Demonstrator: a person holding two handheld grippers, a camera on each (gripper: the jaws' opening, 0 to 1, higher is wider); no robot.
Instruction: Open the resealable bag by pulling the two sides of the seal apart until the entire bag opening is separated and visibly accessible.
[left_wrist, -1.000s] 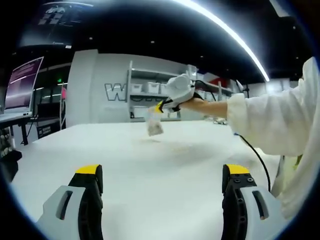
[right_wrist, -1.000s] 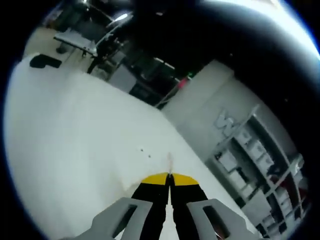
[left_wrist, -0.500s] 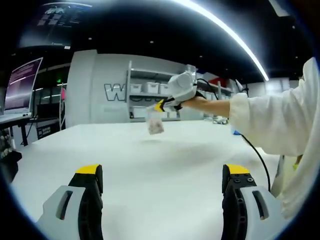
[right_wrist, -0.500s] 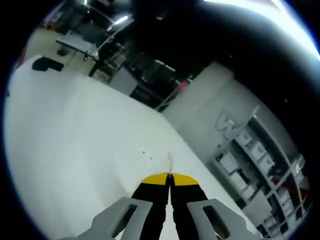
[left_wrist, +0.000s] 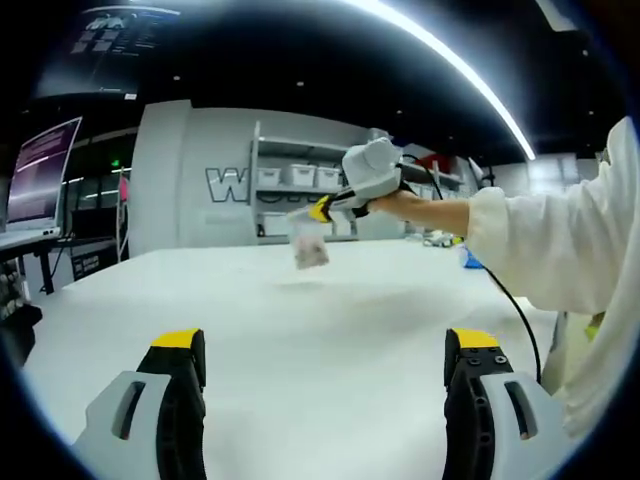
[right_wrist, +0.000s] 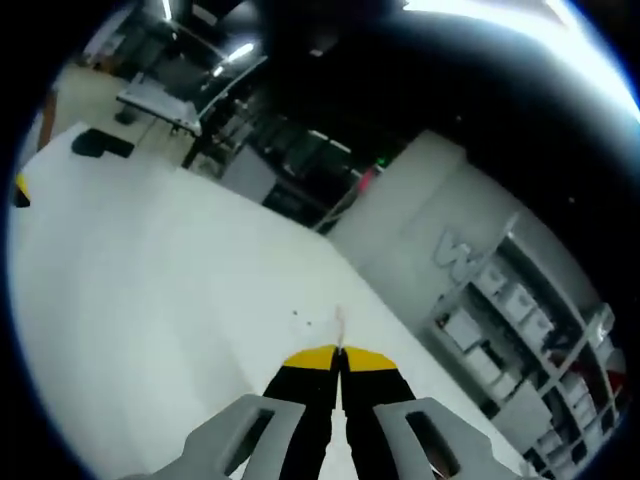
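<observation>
Right claw (left_wrist: 318, 211): pinching the bag (left_wrist: 309, 246), lifting it above the table (left_wrist: 330, 330).
Left claw (left_wrist: 325, 352): spread wide, holding nothing.
Left to do: pulling the seal apart.

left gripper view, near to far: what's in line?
Left gripper with its jaws apart at the bottom → bare white table → resealable bag hanging above the table from the right gripper → shelving unit with bins against the back wall.
</observation>
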